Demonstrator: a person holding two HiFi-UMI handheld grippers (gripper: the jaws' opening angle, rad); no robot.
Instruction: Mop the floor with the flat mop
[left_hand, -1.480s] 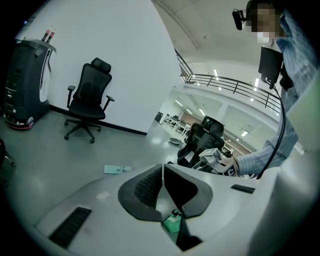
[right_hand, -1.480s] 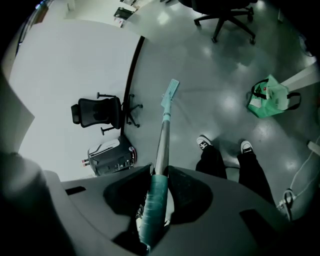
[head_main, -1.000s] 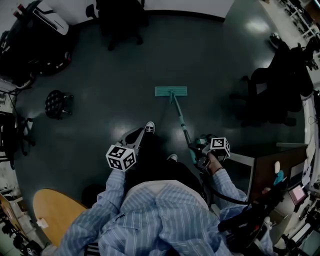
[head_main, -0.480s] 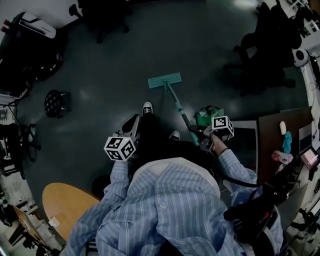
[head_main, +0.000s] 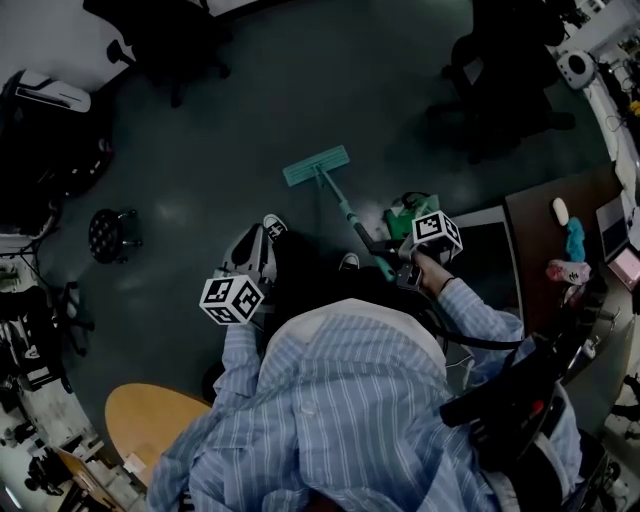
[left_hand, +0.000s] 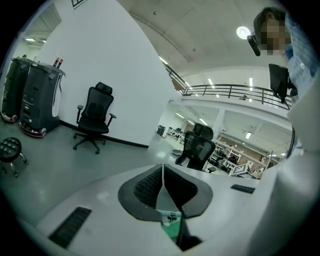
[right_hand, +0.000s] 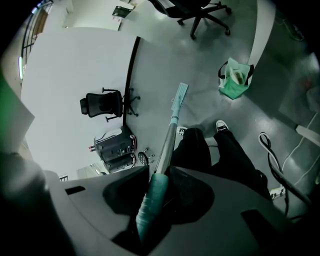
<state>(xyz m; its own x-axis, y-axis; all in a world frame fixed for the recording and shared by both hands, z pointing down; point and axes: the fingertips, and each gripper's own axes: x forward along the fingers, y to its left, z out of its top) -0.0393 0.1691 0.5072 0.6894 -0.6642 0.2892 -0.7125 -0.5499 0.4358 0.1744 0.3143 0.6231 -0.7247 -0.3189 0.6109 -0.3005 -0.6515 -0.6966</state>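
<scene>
Lying flat on the dark floor (head_main: 300, 90), the teal head of the flat mop (head_main: 316, 166) is a little ahead of the person's shoes (head_main: 273, 226). Its handle (head_main: 343, 210) slants back from the head to the right gripper (head_main: 388, 258), whose jaws are clamped on the teal grip at the handle's upper end. A green bag (head_main: 408, 210) stands on the floor just beside this gripper, and the left gripper (head_main: 252, 252) is apart from the mop, on the other side of the person's legs (right_hand: 197, 150), with its jaws pressed together on nothing.
</scene>
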